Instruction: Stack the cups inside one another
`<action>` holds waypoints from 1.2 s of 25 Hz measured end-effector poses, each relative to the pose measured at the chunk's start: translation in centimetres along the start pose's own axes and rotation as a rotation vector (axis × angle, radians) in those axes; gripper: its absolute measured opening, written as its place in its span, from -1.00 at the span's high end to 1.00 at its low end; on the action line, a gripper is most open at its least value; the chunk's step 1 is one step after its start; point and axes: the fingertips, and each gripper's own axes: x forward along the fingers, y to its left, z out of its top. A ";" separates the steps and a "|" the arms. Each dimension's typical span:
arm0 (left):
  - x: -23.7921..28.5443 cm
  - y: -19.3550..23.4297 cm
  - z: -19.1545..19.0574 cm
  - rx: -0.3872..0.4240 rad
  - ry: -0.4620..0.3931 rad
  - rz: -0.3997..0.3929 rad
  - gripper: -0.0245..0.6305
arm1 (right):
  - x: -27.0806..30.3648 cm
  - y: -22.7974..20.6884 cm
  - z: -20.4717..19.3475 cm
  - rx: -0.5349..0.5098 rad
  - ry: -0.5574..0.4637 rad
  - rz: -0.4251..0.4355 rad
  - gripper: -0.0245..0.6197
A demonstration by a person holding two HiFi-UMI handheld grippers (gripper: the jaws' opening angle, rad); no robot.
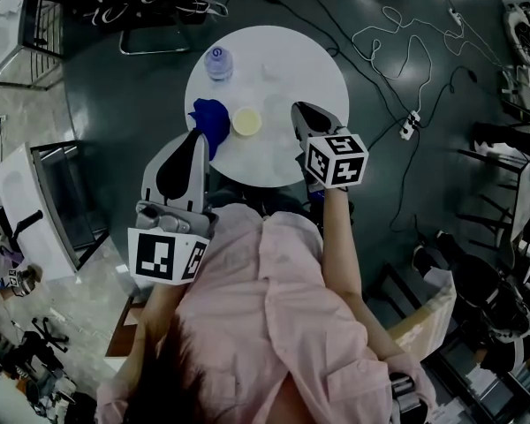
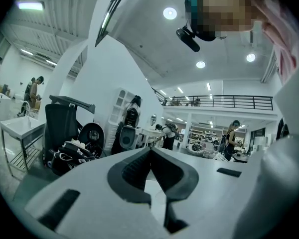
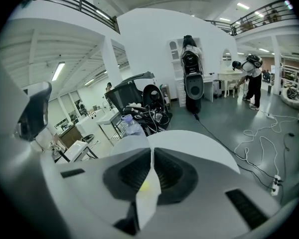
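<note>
The left gripper (image 1: 197,140) hovers over the near left edge of the round white table (image 1: 309,60), held by a person in a pale pink shirt (image 1: 283,307). In the left gripper view its two dark padded jaws are pressed together at the tips with nothing between them (image 2: 150,153), and they point out into the room rather than at the table.

Just beyond that gripper's tip, the dark blue cup (image 1: 210,122) sits on the table near its left edge. Its outline is uneven, so I cannot tell whether it stands or lies. Farther back stands a clear plastic water bottle with a bluish cap (image 1: 219,63).

Just right of the blue cup, close beside it, the pale yellow round cup (image 1: 246,121) stands upright with its mouth up.

The right gripper (image 1: 300,109) reaches over the table's near right part, near the yellow cup but apart from it. Its jaws also meet at the tips and hold nothing (image 3: 152,153). In the right gripper view the table (image 3: 199,148) and the bottle (image 3: 131,127) lie ahead of it, and a speck of yellow (image 3: 144,185) shows through the slit.
</note>
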 end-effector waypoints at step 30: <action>-1.6 3.4 0.2 -0.034 -0.015 0.102 0.88 | 5.0 4.9 -3.7 -0.121 0.285 0.142 0.80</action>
